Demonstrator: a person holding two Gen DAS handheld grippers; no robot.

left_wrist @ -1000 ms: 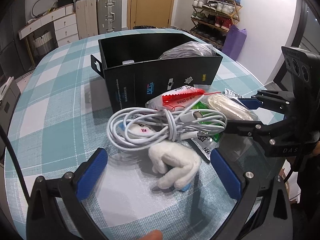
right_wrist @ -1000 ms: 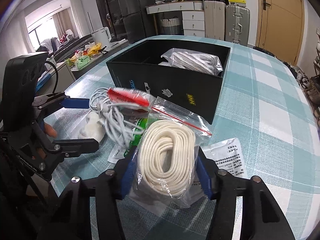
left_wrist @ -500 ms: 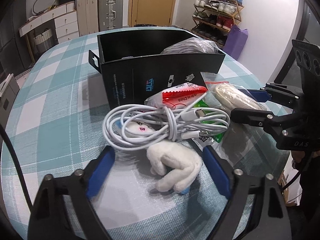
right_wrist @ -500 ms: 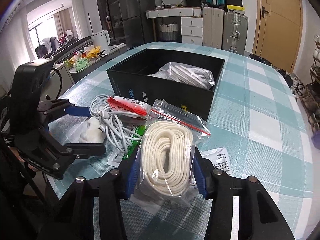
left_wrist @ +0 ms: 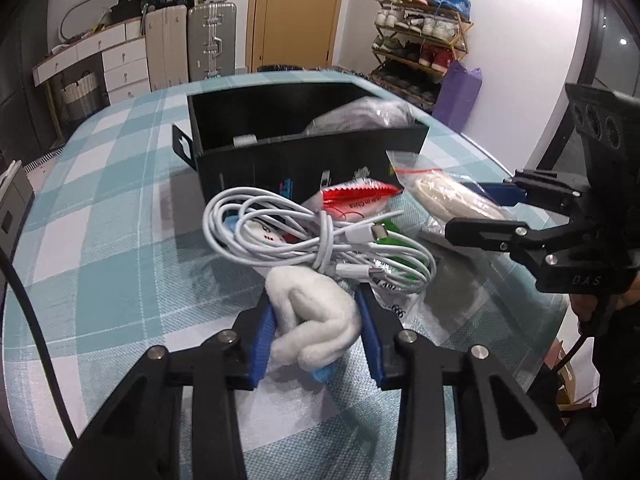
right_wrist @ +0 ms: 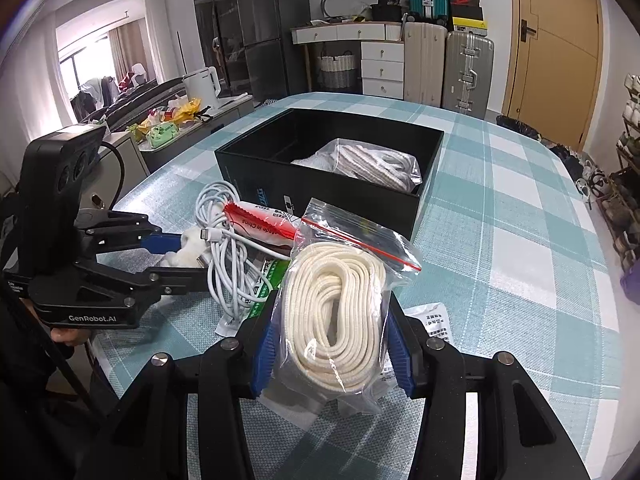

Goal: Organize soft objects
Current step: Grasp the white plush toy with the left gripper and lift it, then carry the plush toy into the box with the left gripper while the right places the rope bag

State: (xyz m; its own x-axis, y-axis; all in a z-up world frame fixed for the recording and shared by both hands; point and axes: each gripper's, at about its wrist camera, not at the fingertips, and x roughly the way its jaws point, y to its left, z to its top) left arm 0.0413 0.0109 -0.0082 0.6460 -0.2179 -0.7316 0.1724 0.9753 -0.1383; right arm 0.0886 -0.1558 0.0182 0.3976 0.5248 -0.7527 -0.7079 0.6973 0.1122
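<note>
Black box [right_wrist: 320, 188] sits far-centre on the table, one bagged rope already inside. Right gripper [right_wrist: 328, 344] pinches the bagged cream rope coil [right_wrist: 332, 312] — slick bag, could slide out mid-lift. Left gripper [left_wrist: 316, 332] pads pinch the white plush toy [left_wrist: 312, 320], near the pile; white USB cable [left_wrist: 304, 240] touches it, probably snags and drags. A second ago the left jaws were spread wide around the toy.

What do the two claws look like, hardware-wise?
Both are matte black linkage frames with silver pivot bolts and blue pads on the two fingers. The left claw reads "GenRobot.AI" on its side, has a three-lens camera block and a trailing black cable. The right claw shows "DAS" lettering and the same lens block.
</note>
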